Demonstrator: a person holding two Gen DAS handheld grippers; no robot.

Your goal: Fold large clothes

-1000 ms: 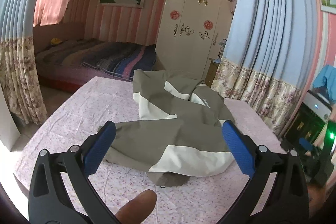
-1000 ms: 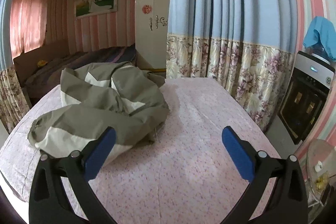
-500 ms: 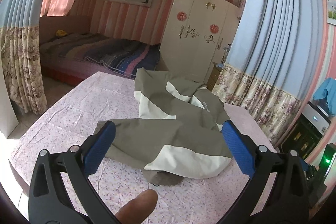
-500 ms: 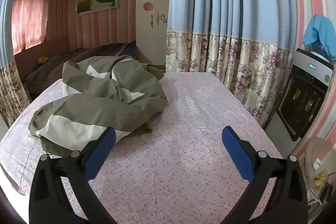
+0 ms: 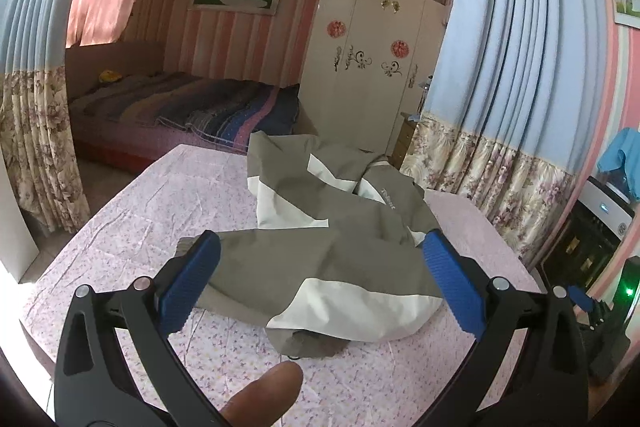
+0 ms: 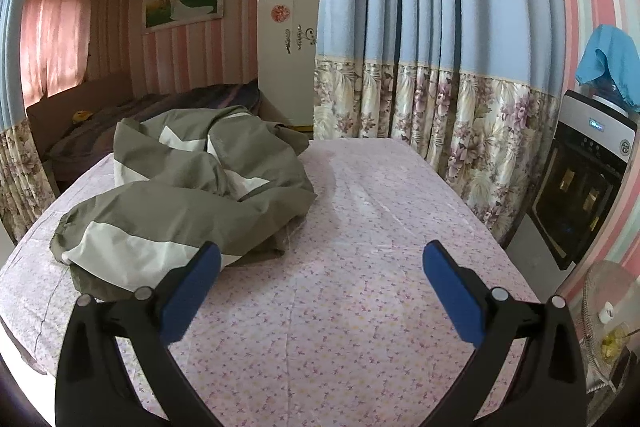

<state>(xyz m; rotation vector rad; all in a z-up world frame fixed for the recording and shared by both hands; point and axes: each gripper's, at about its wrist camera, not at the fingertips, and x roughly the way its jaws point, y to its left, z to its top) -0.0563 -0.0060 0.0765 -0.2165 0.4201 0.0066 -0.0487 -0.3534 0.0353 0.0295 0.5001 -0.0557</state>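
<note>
An olive and cream jacket (image 5: 320, 251) lies crumpled on a table covered with a pink flowered cloth (image 5: 132, 227). My left gripper (image 5: 320, 247) hangs open above its near sleeve, blue pads wide apart and holding nothing. In the right wrist view the same jacket (image 6: 180, 203) fills the left half of the table cloth (image 6: 360, 287). My right gripper (image 6: 320, 251) is open over bare cloth, to the right of the jacket. A fingertip (image 5: 264, 395) shows at the bottom of the left wrist view.
Blue curtains with flowered hems (image 6: 420, 107) hang along the table's far right side. A bed (image 5: 192, 107) and a white wardrobe (image 5: 372, 67) stand beyond the table. A dark appliance (image 6: 580, 187) stands at the right. Curtains (image 5: 36, 127) also hang at the left.
Both views have shifted slightly; the left gripper has swung a little to the right and the right gripper has eased back. Both stay open and the jacket has not moved.
</note>
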